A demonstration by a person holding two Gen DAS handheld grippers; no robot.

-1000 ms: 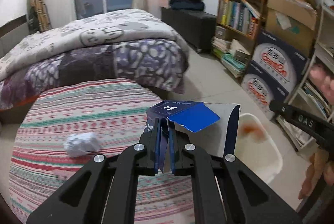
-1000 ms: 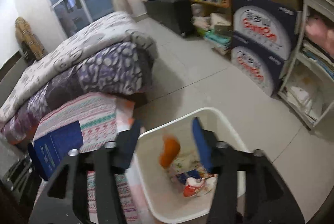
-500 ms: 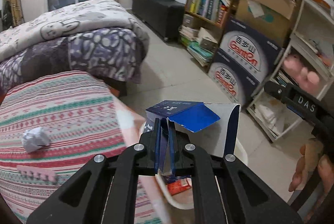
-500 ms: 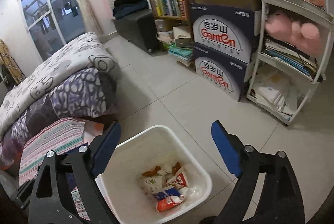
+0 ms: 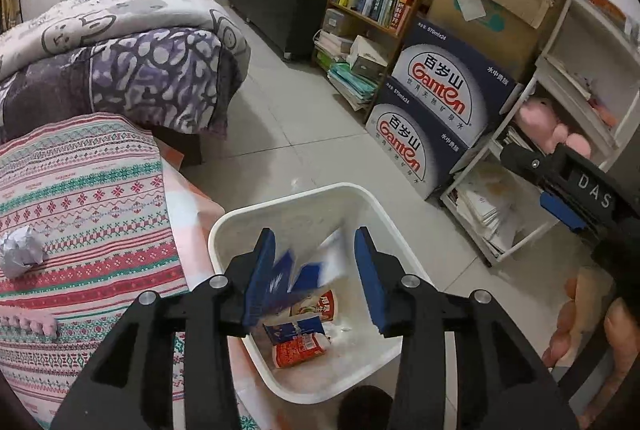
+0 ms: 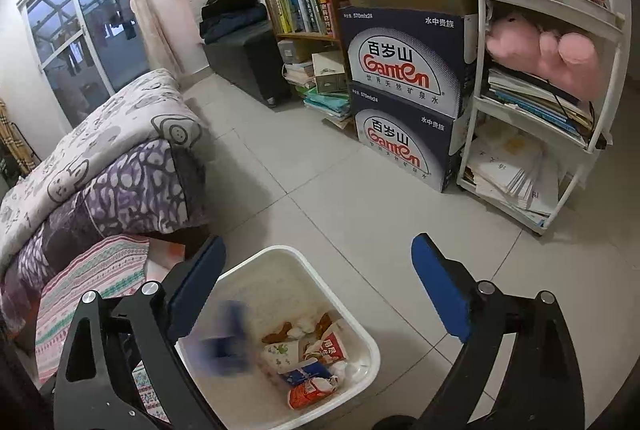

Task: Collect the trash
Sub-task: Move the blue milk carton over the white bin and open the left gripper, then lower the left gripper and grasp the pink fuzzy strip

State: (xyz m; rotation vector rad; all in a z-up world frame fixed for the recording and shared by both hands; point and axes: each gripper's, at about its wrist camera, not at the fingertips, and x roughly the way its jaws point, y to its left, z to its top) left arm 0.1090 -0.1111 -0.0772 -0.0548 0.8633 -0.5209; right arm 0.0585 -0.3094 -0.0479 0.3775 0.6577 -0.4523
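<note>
On the striped tablecloth (image 5: 92, 197) at far left one crumpled paper ball (image 5: 20, 250) is left, well apart from your grippers, so that's your remaining pickup as far as these views show. Moving right: your left gripper (image 5: 316, 270) was clamped flat on the blue-and-white carton (image 5: 304, 270) a second ago over the table; now it's over the white bin (image 5: 360, 193) and its jaws have just been opening. The carton is a blur between the pads, apparently no longer pinched, dropping toward the wrappers (image 5: 300, 346) at the bin's bottom. From the right wrist view it shows as a blue smear (image 6: 226, 342) inside the bin's near wall. Further right, your right gripper (image 6: 320, 278) has also just been opening and stands wide with nothing between the pads; the orange scrap it had earlier is gone. Judgement: both drops done or nearly; bin holds the trash, next is the paper ball.
</note>
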